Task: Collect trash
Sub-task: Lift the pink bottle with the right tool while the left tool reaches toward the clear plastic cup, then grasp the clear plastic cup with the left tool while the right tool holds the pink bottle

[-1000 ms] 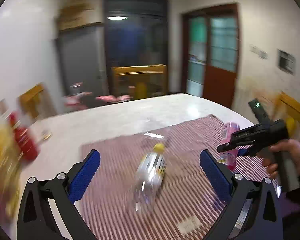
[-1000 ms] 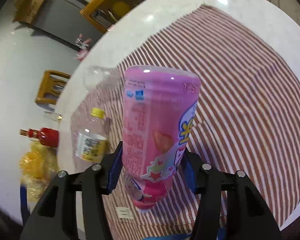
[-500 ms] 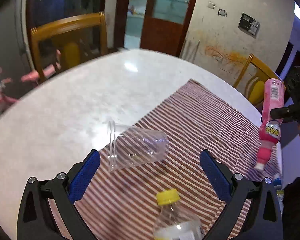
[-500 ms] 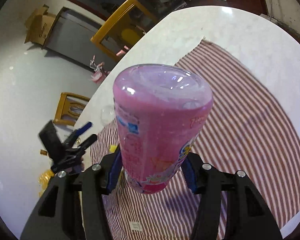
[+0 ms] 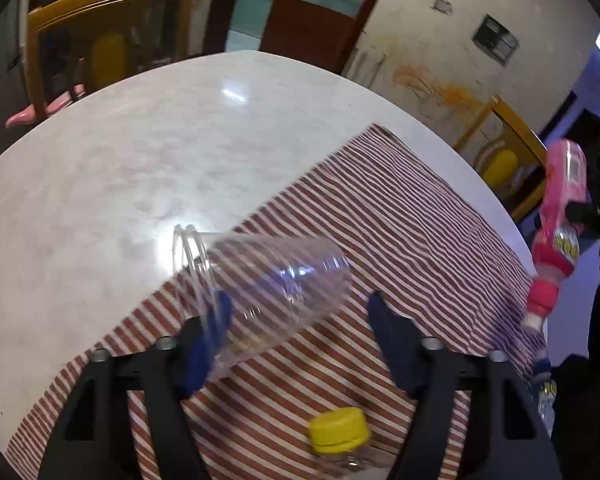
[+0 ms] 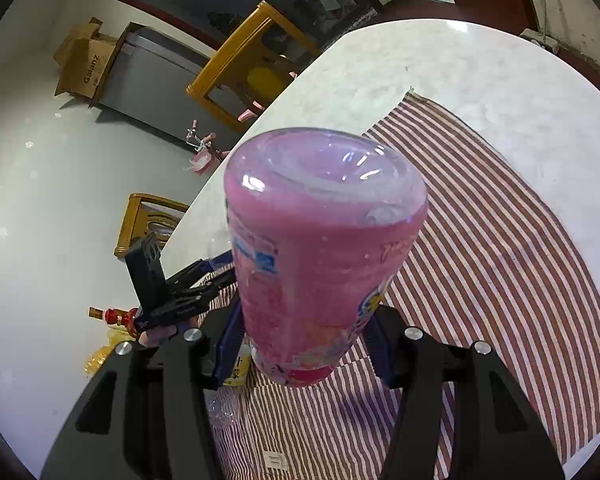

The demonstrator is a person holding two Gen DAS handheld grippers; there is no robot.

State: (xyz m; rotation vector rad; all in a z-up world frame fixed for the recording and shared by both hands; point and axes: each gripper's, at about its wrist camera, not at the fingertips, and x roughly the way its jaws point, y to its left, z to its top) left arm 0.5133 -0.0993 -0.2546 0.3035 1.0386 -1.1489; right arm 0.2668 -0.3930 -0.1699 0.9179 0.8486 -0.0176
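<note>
Trash cup [image 5: 260,292] lies tipped between the closing left hand-held gripper [image 5: 300,332] pads, not yet pinched; the right hand-held gripper [image 6: 304,348] clamps the pink bottle [image 6: 320,256] aloft, freeing the surface [image 5: 120,168].

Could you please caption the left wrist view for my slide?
Left gripper closing around a clear plastic cup lying on the striped cloth.

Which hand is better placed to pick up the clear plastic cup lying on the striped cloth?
Left. The left tongs are closing around the clear plastic cup. The right tongs already hold the pink bottle.
</note>
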